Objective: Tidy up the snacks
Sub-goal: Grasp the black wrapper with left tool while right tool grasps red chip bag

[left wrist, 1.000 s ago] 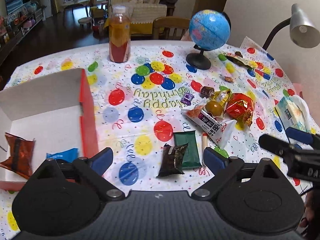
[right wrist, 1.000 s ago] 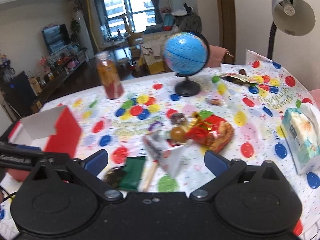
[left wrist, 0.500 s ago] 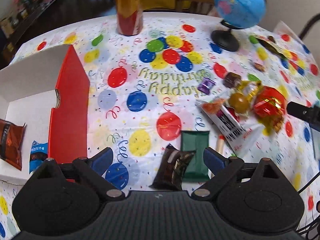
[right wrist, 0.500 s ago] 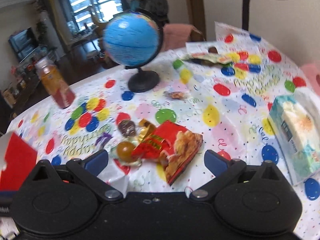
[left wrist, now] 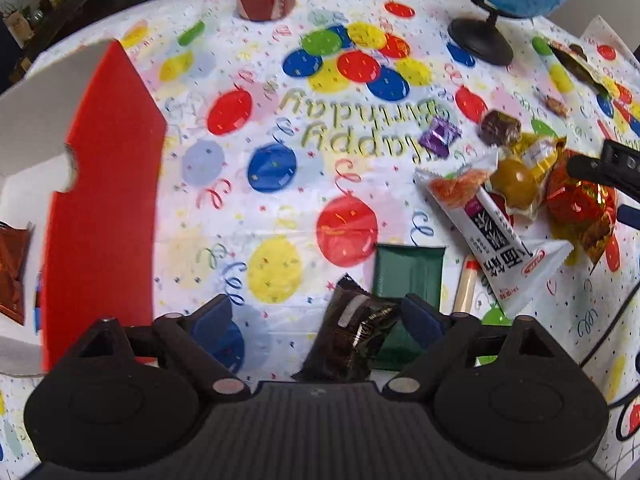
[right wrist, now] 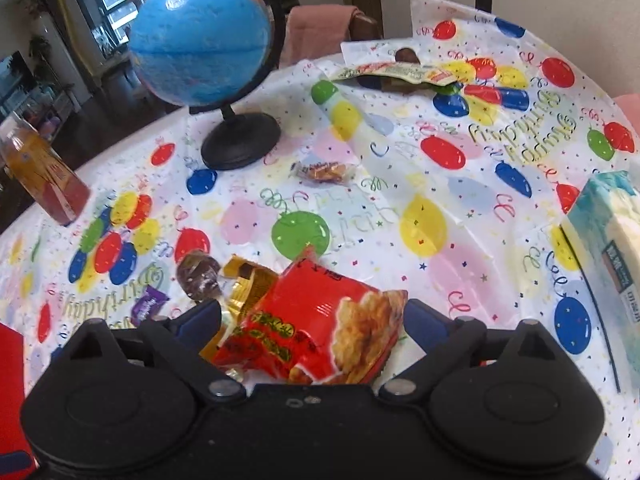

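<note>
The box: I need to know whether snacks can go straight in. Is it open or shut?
Open. The box shows its bare white inside beside its red wall, with an orange packet already lying in it.

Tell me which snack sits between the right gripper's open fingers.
The red chip bag, lying between the right gripper's fingers; the gold packet and brown candy lie further left.

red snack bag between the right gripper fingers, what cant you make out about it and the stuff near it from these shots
- Red snack bag, right wrist view: near end hidden behind the right gripper body; finger contact unclear.
- Dark brown wrapper, left wrist view: lower end hidden by the left gripper; print too blurred to read.
- Red and white box, left wrist view: contents cut off by the frame edge.
</note>
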